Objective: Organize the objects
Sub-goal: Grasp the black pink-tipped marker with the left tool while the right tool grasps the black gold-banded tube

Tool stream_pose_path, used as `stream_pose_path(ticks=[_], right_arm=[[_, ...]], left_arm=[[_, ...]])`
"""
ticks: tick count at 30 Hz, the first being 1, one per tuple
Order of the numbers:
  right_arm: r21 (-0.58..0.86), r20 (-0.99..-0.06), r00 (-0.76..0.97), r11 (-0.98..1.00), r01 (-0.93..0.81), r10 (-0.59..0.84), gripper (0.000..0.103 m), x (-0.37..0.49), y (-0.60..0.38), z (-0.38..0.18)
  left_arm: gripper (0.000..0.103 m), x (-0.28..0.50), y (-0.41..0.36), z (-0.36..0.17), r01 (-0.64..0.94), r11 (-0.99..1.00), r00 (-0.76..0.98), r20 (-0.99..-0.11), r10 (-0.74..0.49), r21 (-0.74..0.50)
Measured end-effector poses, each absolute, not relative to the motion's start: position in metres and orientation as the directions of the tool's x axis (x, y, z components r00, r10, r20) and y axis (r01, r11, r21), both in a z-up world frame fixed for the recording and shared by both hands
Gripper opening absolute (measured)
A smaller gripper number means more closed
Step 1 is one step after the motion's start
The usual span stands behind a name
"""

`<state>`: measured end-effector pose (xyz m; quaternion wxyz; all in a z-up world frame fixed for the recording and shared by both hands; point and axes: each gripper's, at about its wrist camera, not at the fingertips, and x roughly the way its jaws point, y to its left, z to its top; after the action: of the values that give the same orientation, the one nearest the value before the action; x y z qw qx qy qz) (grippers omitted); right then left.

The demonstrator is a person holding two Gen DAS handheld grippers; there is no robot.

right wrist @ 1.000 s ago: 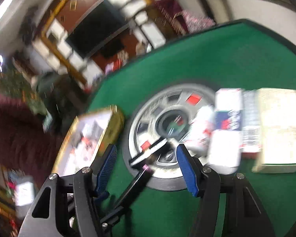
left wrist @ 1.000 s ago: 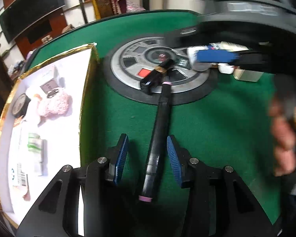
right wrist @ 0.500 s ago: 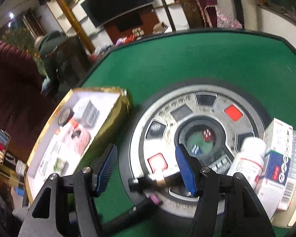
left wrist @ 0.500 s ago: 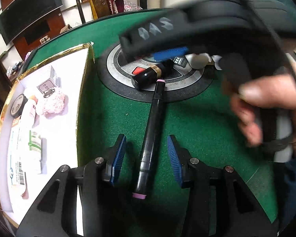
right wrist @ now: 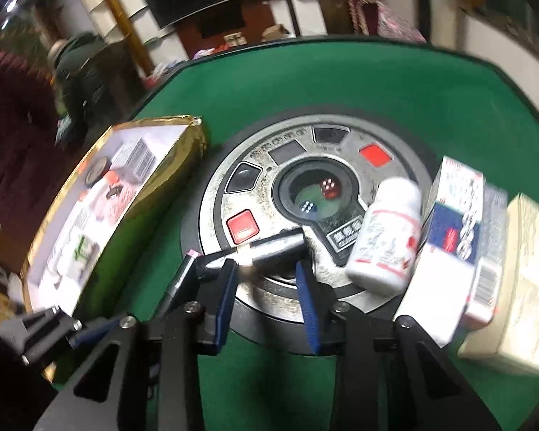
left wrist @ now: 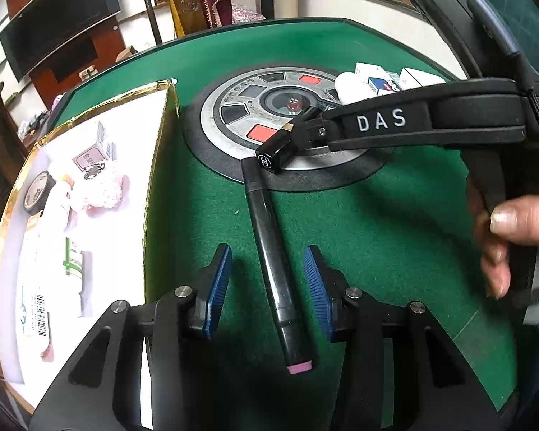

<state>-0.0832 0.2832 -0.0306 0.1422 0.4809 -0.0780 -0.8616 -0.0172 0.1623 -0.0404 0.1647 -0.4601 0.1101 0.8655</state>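
Left wrist view: green felt bench with a round metal dice console. The left claw gapes around a glossy black pen-shaped tube. The right claw stands open around a black lipstick. A gold-rimmed tray holds small packets.

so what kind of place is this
Probably a home living room with an automatic mahjong table: green felt top, central dice console, and a flat TV and wooden chair behind.
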Motion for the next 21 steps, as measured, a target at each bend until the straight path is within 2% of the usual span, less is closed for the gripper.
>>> stream_pose_path(ticks=[3, 5, 8, 12, 16, 21], right_arm=[[0.281, -0.798, -0.515, -0.949, 0.145, -0.314, 0.032, -0.089, 0.281, -0.027], [0.311, -0.784, -0.527, -0.942, 0.125, -0.329, 0.033, -0.095, 0.282, -0.031], [0.336, -0.748, -0.554, -0.928, 0.159, -0.366, 0.033, -0.105, 0.275, -0.033], [0.394, -0.734, -0.554, -0.911, 0.122, -0.392, 0.033, -0.111, 0.273, -0.027], [0.335, -0.713, -0.617, -0.935, 0.119, -0.334, 0.033, -0.114, 0.273, -0.010], [0.406, -0.692, -0.589, -0.899, 0.160, -0.418, 0.034, -0.137, 0.270, -0.023]], left_arm=[[0.049, -0.017, 0.167, -0.042, -0.381, -0.923, -0.546, -0.820, 0.172, 0.060], [0.051, -0.015, 0.172, -0.044, -0.397, -0.915, -0.544, -0.822, 0.169, 0.075], [0.051, -0.013, 0.169, -0.043, -0.390, -0.919, -0.541, -0.822, 0.176, 0.060], [0.051, -0.015, 0.161, -0.040, -0.380, -0.925, -0.530, -0.823, 0.205, 0.014], [0.051, -0.014, 0.163, -0.040, -0.384, -0.923, -0.530, -0.824, 0.201, 0.022], [0.051, -0.013, 0.165, -0.040, -0.385, -0.922, -0.539, -0.820, 0.191, 0.038]])
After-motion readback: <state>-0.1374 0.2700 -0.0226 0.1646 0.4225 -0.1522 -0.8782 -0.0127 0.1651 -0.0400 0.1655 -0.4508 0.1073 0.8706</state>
